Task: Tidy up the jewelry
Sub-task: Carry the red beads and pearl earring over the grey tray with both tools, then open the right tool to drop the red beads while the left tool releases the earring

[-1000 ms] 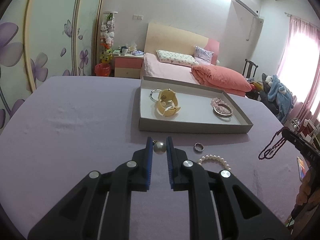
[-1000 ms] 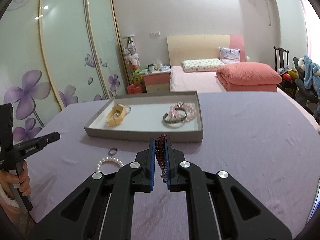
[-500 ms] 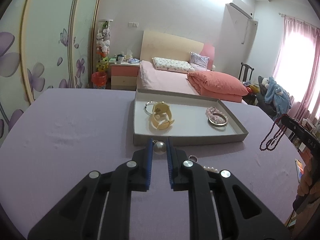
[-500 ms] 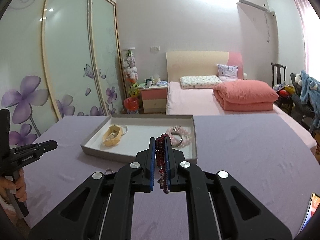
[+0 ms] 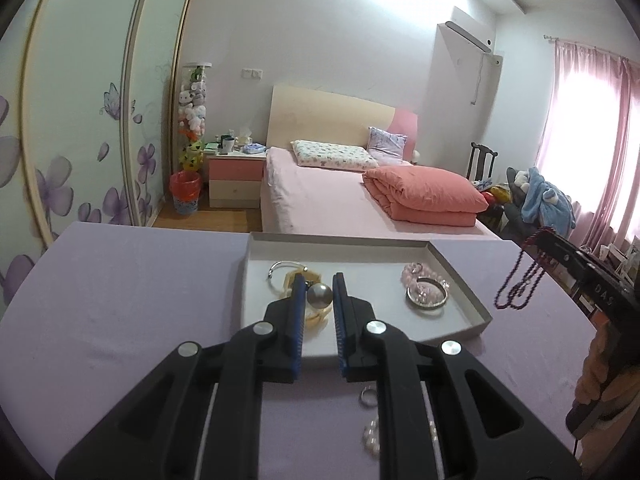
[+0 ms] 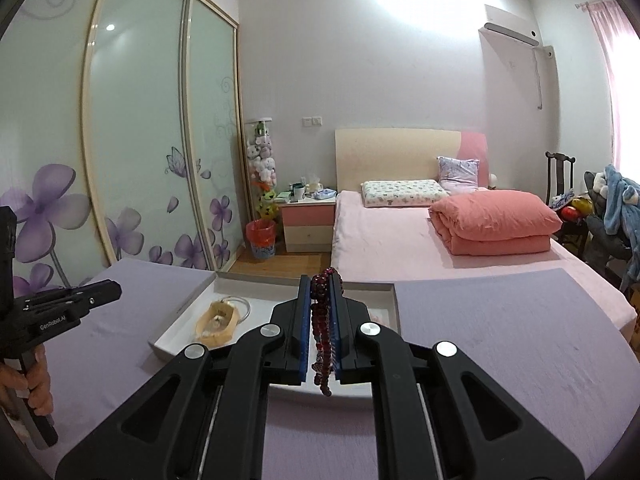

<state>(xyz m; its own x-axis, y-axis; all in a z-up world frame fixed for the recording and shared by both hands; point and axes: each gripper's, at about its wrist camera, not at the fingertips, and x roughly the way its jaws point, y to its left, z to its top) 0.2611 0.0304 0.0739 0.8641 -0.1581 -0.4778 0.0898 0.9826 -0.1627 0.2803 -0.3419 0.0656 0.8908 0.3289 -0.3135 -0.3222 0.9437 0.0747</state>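
Note:
My left gripper [image 5: 318,294] is shut on a grey pearl bead [image 5: 319,295] and holds it above the near part of the grey tray [image 5: 476,312]. In the tray lie a yellow watch [image 5: 314,316] with a silver ring and a pink bead bracelet with a silver bangle [image 5: 426,294]. My right gripper [image 6: 322,300] is shut on a dark red bead necklace [image 6: 322,332] that hangs down above the tray [image 6: 180,304]; it shows at the right in the left wrist view [image 5: 520,280]. A small silver ring [image 5: 367,396] and a white pearl bracelet [image 5: 371,436] lie on the purple cloth.
The table is covered with a purple cloth [image 5: 120,300]. Behind it stand a pink bed [image 6: 400,236], a nightstand [image 6: 308,226] and sliding wardrobe doors with flowers [image 6: 120,160]. The left gripper [image 6: 60,308] shows at the left edge of the right wrist view.
Both grippers have lifted and moved forward toward the tray. The left one has carried the pearl bead from the cloth to above the tray. The necklace is now over the tray too.

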